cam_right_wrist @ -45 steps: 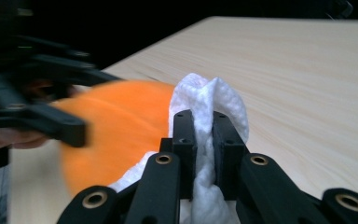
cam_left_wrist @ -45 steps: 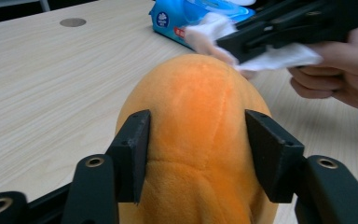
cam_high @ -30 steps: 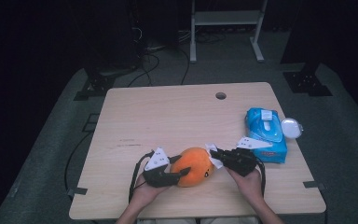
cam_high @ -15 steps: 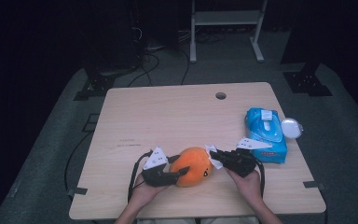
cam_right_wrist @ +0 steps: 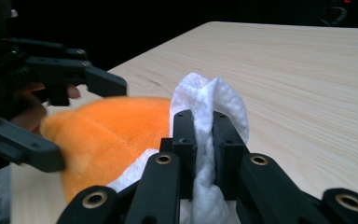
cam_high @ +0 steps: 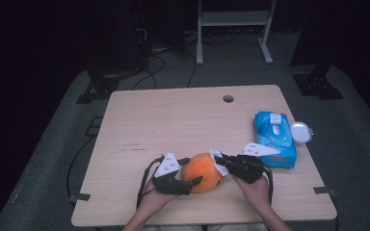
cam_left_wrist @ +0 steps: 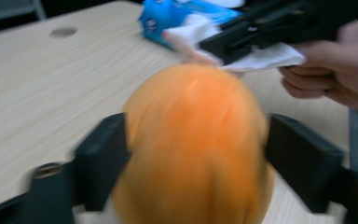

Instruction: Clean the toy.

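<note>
An orange plush toy (cam_high: 202, 172) rests near the table's front edge. My left gripper (cam_high: 189, 173) is shut on it, a black jaw pressing each side of the orange plush toy (cam_left_wrist: 193, 144). My right gripper (cam_high: 220, 161) is shut on a white wipe (cam_high: 219, 162), held against the toy's upper right side. In the right gripper view the white wipe (cam_right_wrist: 212, 116) stands pinched between the two jaws of my right gripper (cam_right_wrist: 203, 123), beside the orange plush toy (cam_right_wrist: 107, 137). The left gripper view also catches the white wipe (cam_left_wrist: 261, 53) touching the toy's top.
A blue pack of wipes (cam_high: 274, 137) lies at the table's right edge, with its white round lid (cam_high: 301, 131) beside it. The wooden table (cam_high: 173, 120) has a small hole (cam_high: 228, 98) near its far edge. Cables and stands sit on the dark floor behind.
The right gripper with the wipe has shifted slightly along the toy's top right. The left gripper and toy stay put.
</note>
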The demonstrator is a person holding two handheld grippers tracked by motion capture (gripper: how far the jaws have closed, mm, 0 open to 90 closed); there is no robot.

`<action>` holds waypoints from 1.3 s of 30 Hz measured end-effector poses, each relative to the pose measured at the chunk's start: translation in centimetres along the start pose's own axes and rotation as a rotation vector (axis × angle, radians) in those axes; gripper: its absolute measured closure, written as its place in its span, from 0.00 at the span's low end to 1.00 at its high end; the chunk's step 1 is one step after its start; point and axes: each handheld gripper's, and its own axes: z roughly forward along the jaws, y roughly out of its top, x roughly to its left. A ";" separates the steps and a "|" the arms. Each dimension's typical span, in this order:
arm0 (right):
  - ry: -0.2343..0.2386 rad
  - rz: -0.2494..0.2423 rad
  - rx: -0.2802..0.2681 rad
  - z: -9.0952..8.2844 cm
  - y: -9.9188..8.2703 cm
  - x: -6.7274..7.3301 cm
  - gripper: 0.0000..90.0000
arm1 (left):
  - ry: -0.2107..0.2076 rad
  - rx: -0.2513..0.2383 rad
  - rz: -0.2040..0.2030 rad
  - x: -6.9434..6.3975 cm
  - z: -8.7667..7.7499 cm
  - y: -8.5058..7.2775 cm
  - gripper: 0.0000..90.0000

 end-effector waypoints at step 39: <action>0.111 -0.209 -0.017 0.5 2.2 6.1 0.90 | -0.003 0.040 0.125 -1.9 1.3 0.4 0.45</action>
